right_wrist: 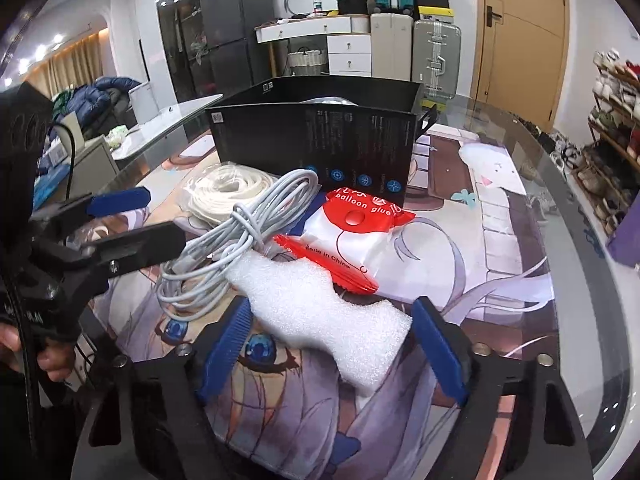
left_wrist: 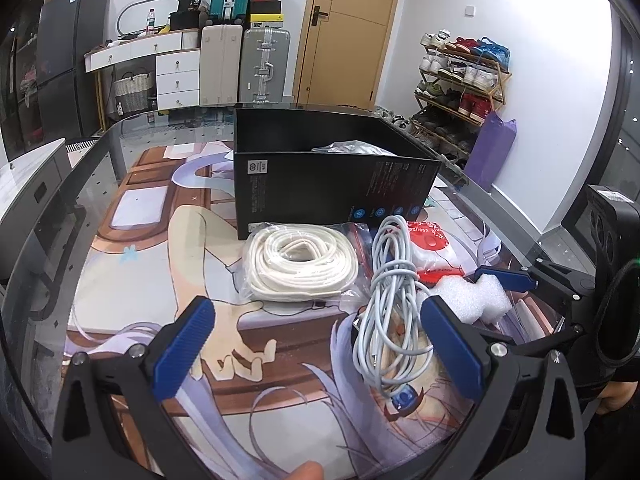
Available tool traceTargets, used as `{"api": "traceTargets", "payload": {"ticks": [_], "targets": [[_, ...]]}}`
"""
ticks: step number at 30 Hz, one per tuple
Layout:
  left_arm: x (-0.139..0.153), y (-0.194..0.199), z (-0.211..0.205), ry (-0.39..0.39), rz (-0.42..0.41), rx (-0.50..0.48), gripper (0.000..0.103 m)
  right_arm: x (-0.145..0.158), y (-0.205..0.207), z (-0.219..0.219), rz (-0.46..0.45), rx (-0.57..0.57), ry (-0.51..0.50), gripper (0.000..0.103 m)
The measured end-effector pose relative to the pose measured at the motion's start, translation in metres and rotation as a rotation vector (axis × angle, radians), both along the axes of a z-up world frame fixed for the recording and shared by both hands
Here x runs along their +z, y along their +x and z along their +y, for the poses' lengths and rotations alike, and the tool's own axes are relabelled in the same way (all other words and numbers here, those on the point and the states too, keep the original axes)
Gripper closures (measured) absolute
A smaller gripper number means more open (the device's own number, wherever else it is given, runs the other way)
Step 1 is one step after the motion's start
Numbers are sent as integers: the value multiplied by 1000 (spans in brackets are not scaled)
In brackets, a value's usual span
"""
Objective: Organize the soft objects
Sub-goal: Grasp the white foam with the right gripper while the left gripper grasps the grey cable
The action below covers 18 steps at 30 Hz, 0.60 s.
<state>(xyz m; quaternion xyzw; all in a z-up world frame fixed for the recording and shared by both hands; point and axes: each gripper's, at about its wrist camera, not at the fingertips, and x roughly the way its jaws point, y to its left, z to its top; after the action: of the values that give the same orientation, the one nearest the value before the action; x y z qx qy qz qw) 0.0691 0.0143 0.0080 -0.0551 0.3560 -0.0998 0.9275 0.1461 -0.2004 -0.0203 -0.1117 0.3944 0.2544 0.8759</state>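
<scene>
An open black box stands on the printed mat, with a white bag inside it. In front of it lie a bagged coil of white rope, a bundle of grey cable, a red and white balloon glue packet and a white foam piece. My left gripper is open above the mat, with the cable just inside its right finger. My right gripper is open with the foam piece lying between its fingers. The box also shows in the right wrist view.
The glass table carries the printed mat. Its rounded edge runs close on the right. Behind are suitcases, a white dresser, a door and a shoe rack. A purple bag stands by the table.
</scene>
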Motion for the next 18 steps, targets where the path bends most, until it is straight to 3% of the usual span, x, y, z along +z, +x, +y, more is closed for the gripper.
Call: {"api": "traceTargets", "payload": {"ticks": [3,10,18], "targets": [[1,-1,-1,5,0,0,0,1,-1,-5,1,4,14,32],[3,-3,-3,6,-2,-8,0,5,-7,-15,-6,8,33,33],[5,-3,-16,17,-1,-59,0,27,-13,-31,-81,-33,92,33]]}}
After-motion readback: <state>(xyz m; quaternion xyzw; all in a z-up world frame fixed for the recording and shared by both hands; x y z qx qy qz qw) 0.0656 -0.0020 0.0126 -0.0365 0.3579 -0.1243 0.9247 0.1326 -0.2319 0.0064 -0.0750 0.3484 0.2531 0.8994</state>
